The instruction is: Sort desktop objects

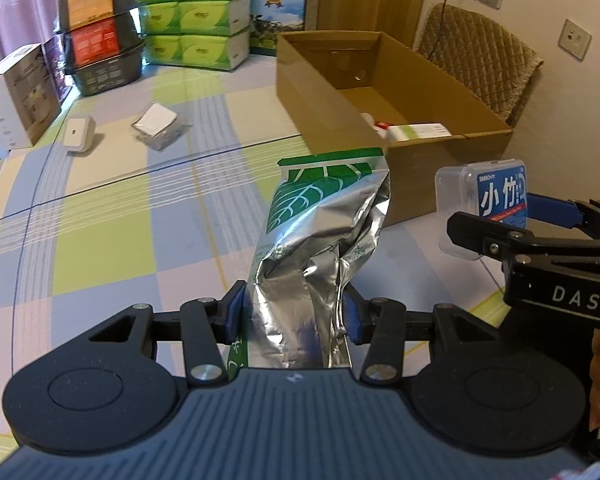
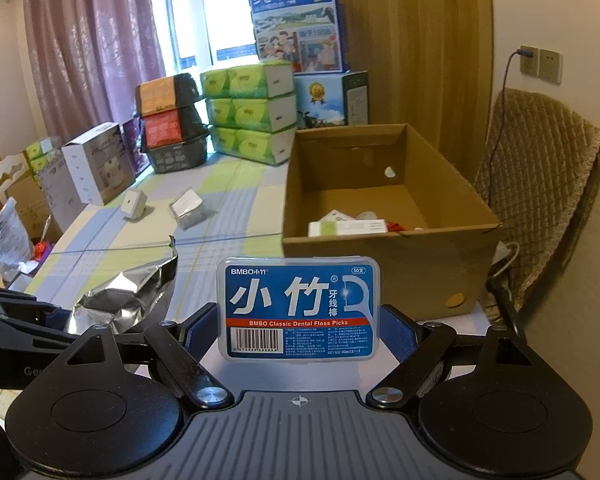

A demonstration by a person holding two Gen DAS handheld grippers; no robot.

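Right wrist: floss box (image 2: 299, 309) between pads (clamped).

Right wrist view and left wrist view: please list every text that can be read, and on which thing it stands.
"BMBO 小竹", "50支", "牙线棒", "BMBO Classic Dental Floss Picks": floss box, held in the right gripper.
"纯牛奶": blue milk carton by the window.
"DAS": body of the right gripper, in the left wrist view.
Foil bag in the left gripper: leaf print only.
Barcode digits, tissue packs, other boxes: too small or blurred.
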